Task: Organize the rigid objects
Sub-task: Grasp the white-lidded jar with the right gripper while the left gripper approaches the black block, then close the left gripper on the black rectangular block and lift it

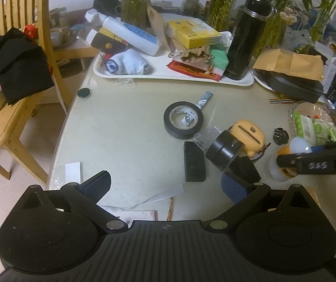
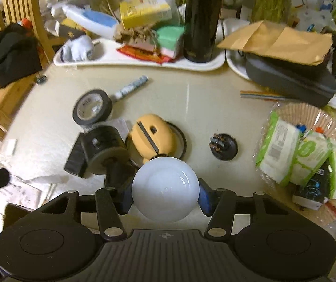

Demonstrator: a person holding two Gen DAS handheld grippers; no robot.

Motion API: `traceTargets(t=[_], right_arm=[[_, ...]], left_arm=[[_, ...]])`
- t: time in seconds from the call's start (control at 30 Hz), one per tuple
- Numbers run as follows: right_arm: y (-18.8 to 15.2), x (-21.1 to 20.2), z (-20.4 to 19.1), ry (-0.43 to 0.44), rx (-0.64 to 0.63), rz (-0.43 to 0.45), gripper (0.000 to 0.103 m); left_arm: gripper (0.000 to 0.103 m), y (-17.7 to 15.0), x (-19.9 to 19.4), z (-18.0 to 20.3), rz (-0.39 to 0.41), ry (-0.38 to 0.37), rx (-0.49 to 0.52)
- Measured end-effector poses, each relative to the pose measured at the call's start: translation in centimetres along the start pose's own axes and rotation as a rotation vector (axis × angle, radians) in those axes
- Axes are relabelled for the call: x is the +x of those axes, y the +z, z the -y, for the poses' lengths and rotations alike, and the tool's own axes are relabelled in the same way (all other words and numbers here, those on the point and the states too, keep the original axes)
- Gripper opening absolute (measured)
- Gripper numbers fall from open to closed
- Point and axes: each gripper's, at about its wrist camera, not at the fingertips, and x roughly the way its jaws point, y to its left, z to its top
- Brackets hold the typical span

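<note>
My right gripper is shut on a bottle with a round white cap, held just above the table. In the left wrist view that white and orange bottle sits behind one right finger. Ahead of it lie a yellow case, a black cylinder, a black tape roll, a patterned pen and a small black knob. My left gripper stands open over the table's near edge with nothing between its fingers, short of a flat black box and the tape roll.
A white tray at the back holds a black flask, boxes and a white bottle. A wicker basket with green packets sits at the right. A dark case under a brown envelope lies behind. A wooden chair stands at the left.
</note>
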Motion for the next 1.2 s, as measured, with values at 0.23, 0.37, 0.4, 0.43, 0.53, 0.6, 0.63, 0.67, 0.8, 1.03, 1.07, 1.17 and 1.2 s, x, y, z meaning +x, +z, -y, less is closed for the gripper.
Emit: traceTargets(t=[0.23, 0.37, 0.4, 0.43, 0.53, 0.6, 0.63, 0.67, 0.8, 1.03, 1.07, 1.17, 1.2], right_arm=[[-0.6, -4.0, 1.6, 0.028, 0.038, 0.051, 0.057], [-2.0, -6.1, 2.8, 0.048, 0.062, 0.072, 0.057], [-2.3, -6.5, 3.1, 0.053, 0.068, 0.074, 0.057], [-2.7, -6.8, 3.4, 0.057, 0.074, 0.076, 0.057], [-3.6, -7.2, 3.8, 0.068, 0.079, 0.07, 0.057], [-3.8, -7.1, 3.9, 0.077, 0.075, 0.062, 0.057], [-3.8, -7.0, 3.9, 0.08, 0.073, 0.061, 0.057], [-3.8, -7.0, 4.0, 0.084, 0.076, 0.06, 0.057], [-3.8, -6.9, 4.1, 0.104, 0.074, 0.053, 0.057], [-3.8, -6.8, 4.5, 0.124, 0.078, 0.046, 0.057], [-3.8, -6.7, 4.6, 0.126, 0.08, 0.046, 0.057], [-3.8, -6.8, 4.8, 0.129, 0.084, 0.047, 0.057], [-3.8, -6.8, 4.8, 0.13, 0.086, 0.048, 0.057]], left_arm=[[0.102, -0.3, 0.3, 0.3, 0.003, -0.021, 0.024], [0.102, -0.4, 0.8, 0.8, -0.002, -0.015, 0.059], [0.102, -0.4, 1.0, 0.9, -0.004, -0.014, 0.068], [0.102, -0.4, 1.2, 1.1, -0.007, -0.012, 0.078], [0.102, -0.1, 2.3, 1.8, -0.026, -0.002, 0.1], [0.102, 0.1, 3.0, 2.1, -0.042, 0.007, 0.103], [0.101, 0.2, 3.4, 2.3, -0.053, 0.01, 0.104], [0.098, 0.4, 3.9, 2.6, -0.065, 0.013, 0.109], [0.087, 0.8, 5.9, 3.3, -0.105, 0.03, 0.115], [0.079, 2.0, 9.8, 3.7, -0.169, 0.056, 0.095], [0.073, 2.2, 10.3, 3.7, -0.187, 0.056, 0.081], [0.063, 2.5, 11.8, 3.7, -0.234, 0.044, 0.043], [0.061, 2.5, 12.1, 3.8, -0.241, 0.039, 0.04]])
